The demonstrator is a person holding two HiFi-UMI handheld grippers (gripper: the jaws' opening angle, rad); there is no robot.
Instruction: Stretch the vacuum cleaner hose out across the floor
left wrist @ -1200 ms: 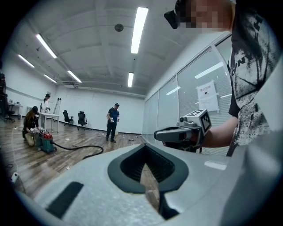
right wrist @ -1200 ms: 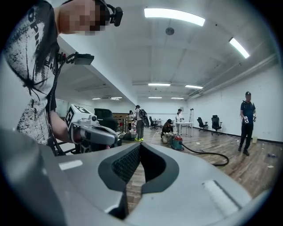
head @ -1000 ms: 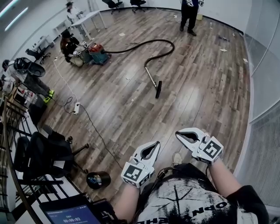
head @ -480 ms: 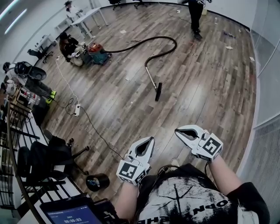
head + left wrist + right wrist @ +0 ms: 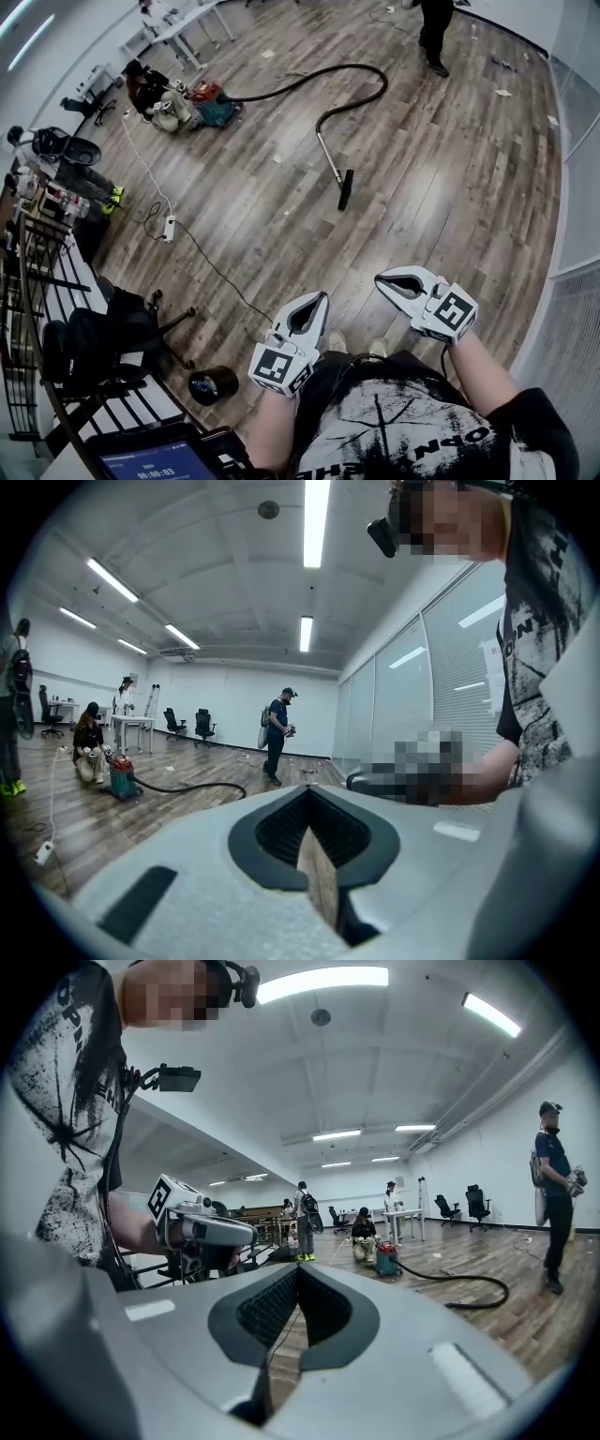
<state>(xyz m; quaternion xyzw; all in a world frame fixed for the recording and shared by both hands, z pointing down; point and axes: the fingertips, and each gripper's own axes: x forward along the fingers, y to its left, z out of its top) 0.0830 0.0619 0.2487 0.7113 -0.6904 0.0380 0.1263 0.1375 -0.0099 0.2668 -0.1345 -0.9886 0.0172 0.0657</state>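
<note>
A red and teal vacuum cleaner [image 5: 208, 97] stands on the wood floor at the far left. Its black hose [image 5: 319, 79] curves right, loops back and joins a metal wand [image 5: 331, 161] ending in a black floor nozzle [image 5: 346, 188]. The vacuum cleaner [image 5: 122, 778] and the hose [image 5: 197, 787] show far off in the left gripper view, and again as vacuum cleaner [image 5: 386, 1259] and hose [image 5: 473, 1291] in the right gripper view. My left gripper [image 5: 322, 295] and right gripper [image 5: 381, 280] are held close to my body, far from the hose, both shut and empty.
A person crouches beside the vacuum cleaner [image 5: 148, 84]; another stands at the far side [image 5: 437, 28]. A white power strip [image 5: 170, 228] with cables lies at left. An office chair [image 5: 103, 333], a black roll [image 5: 214, 384] and a railing [image 5: 37, 281] are near my left.
The view has shifted forward: the vacuum cleaner, hose and nozzle sit higher in the head view. Both grippers stay shut near my body, the left one slightly lower.
</note>
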